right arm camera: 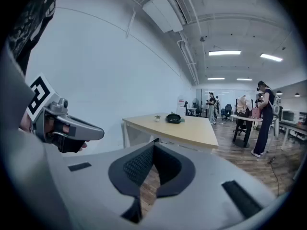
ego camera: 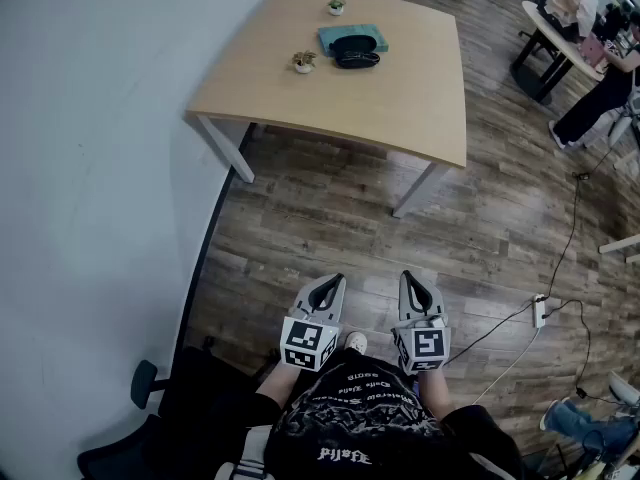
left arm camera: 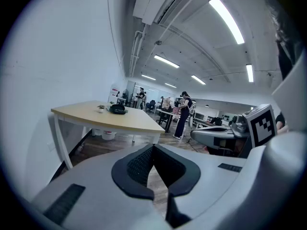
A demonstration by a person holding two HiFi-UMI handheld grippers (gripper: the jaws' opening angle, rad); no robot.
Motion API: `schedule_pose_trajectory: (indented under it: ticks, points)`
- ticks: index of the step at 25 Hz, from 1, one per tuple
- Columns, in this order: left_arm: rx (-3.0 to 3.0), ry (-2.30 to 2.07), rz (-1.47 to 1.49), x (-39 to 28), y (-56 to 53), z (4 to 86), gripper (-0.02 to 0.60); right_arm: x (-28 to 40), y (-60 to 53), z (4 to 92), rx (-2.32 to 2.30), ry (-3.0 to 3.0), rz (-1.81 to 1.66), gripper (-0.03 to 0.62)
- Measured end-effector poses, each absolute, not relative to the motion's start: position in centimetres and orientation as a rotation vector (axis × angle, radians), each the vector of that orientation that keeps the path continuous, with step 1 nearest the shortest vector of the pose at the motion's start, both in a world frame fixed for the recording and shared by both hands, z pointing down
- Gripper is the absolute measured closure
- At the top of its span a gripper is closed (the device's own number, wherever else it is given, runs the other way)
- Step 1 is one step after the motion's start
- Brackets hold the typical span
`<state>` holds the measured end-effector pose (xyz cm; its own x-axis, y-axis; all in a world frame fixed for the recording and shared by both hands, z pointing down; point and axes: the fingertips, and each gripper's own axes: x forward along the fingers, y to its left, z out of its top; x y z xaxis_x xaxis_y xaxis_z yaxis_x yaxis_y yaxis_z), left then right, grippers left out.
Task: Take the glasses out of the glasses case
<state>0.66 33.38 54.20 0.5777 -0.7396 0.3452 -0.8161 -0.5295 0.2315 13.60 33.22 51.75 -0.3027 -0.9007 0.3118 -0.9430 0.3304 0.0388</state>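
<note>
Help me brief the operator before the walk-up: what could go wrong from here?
1. The cable and power strip lie on the floor to the right: a possible trip hazard on the way to the table.
2. A small potted plant stands close beside the black case; a careless reach could tip it.

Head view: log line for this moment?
left gripper: shut, empty | right gripper: shut, empty | glasses case: on table, far ahead, untouched
</note>
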Motion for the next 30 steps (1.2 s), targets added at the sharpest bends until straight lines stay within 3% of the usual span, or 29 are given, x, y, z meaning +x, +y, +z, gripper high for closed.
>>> schedule_pose_trajectory:
  ticks: [8, 21, 23, 25, 28, 30]
  points:
    - [2.478, -1.241, 0.25, 4.3, 38.2, 53.0, 0.577, 16.4, 38.2, 51.2, 1.669, -2.348, 0.218, 0.591]
    - [2.475, -1.303, 0.215, 3.9, 38.5, 52.5, 0.578, 16.8, 38.5, 50.3, 1.723, -2.434, 0.243, 0.584]
    - [2.451, -1.334, 0.184, 3.3, 38.1, 52.3, 0.578, 17.1, 38.2, 50.0, 1.738, -2.44, 0.249, 0.481]
    - [2.439, -1.357, 0.166, 2.8, 37.7, 52.1, 0.57, 17.7, 37.9, 49.8, 1.76, -2.432, 0.244, 0.436]
    - [2.441, -1.336, 0.163, 2.6, 36.7, 51.9, 0.429, 18.3, 37.3, 49.6, 1.794, -2.409, 0.239, 0.344]
    - [2.437, -1.336, 0.165, 2.1, 35.9, 51.8, 0.368, 18.4, 36.8, 49.5, 1.803, -2.393, 0.227, 0.298]
